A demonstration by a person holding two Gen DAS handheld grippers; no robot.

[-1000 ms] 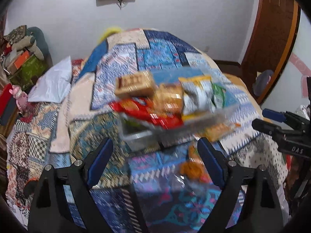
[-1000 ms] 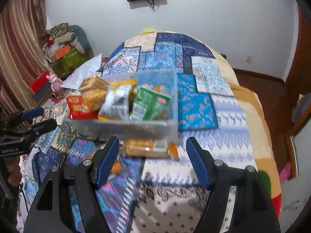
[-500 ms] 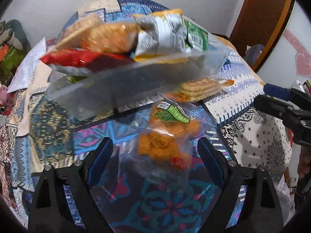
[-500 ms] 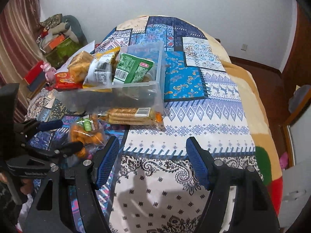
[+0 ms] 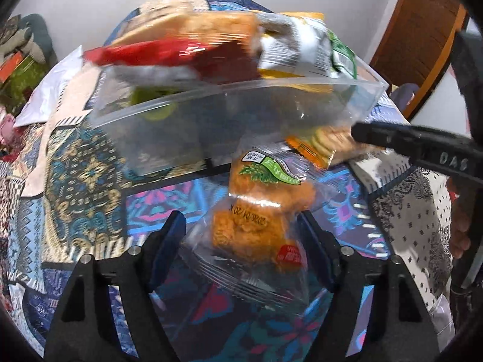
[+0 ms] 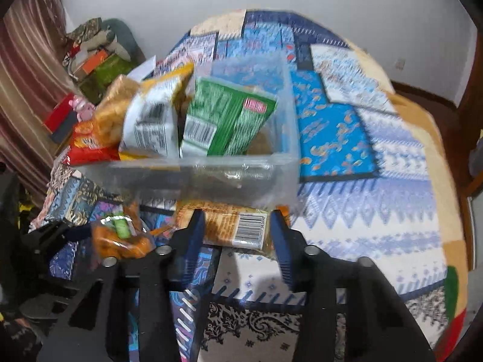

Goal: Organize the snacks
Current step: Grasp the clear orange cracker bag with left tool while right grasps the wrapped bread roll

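A: Snacks fill the clear tub [image 6: 211, 178] on the patterned bedspread [image 6: 347, 138]; where are the loose ones?
B: Just in front of it: the orange snack bag [image 5: 250, 223] lies between the closing jaws of the left gripper [image 5: 241, 242], pads not pressing yet
A: And the right gripper [image 6: 237, 236]?
B: Jaws closing around the cracker pack [image 6: 238, 226], no squeeze visible

Overfilled clear bin [image 6: 193, 178] ahead (bedspread [image 6: 377, 211] rightward bare)
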